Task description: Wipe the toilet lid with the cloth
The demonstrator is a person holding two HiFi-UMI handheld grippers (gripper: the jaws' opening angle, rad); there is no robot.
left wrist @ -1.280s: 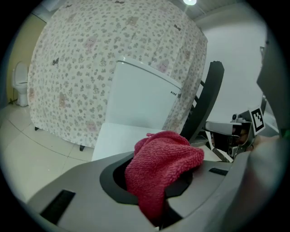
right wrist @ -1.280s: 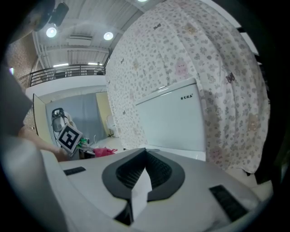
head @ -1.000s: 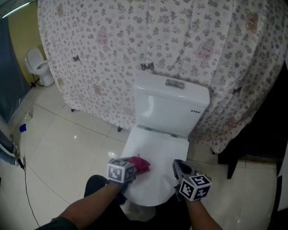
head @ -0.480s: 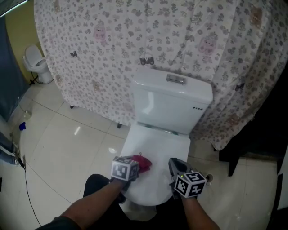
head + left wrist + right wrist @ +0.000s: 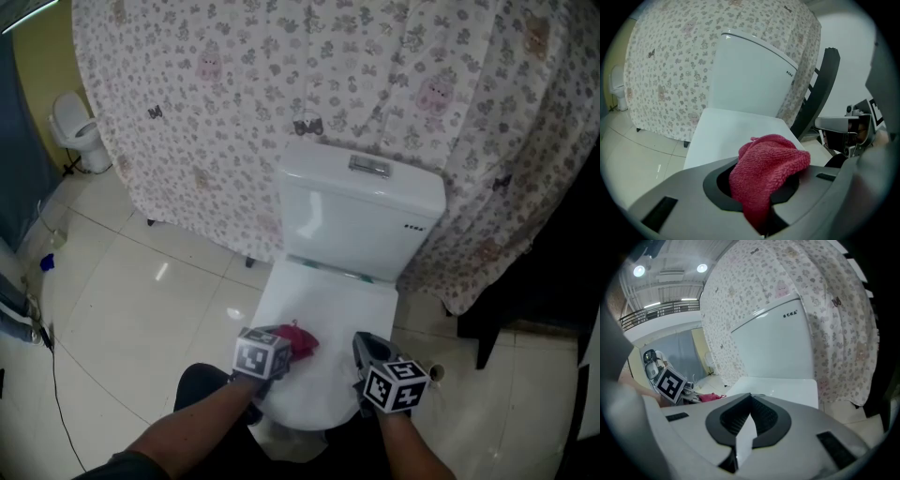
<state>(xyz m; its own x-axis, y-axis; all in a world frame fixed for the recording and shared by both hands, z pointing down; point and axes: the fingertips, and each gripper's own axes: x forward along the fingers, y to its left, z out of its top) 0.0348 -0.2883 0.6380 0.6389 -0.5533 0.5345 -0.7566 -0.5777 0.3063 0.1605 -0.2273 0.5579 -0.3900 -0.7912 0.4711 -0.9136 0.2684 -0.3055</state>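
Note:
The white toilet lid (image 5: 328,309) is down, below the tank (image 5: 361,220). A red cloth (image 5: 300,339) rests bunched on the lid's front left part. My left gripper (image 5: 283,341) is shut on that cloth. In the left gripper view the red cloth (image 5: 768,164) fills the left gripper (image 5: 759,183) and hangs from it over the lid (image 5: 731,133). My right gripper (image 5: 367,347) hovers at the lid's front right, its jaws closed with nothing held. In the right gripper view the right gripper (image 5: 749,397) points at the tank (image 5: 773,348), with the cloth (image 5: 710,397) seen to the left.
A floral curtain (image 5: 281,103) hangs close behind the tank. A black frame (image 5: 487,328) stands on the floor to the right. A second small toilet (image 5: 80,136) is at the far left. A cable (image 5: 56,375) trails across the tiles on the left.
The head view has shifted a little. Both grippers stay at the lid's front, the right one slightly nearer the left. The cloth is still held.

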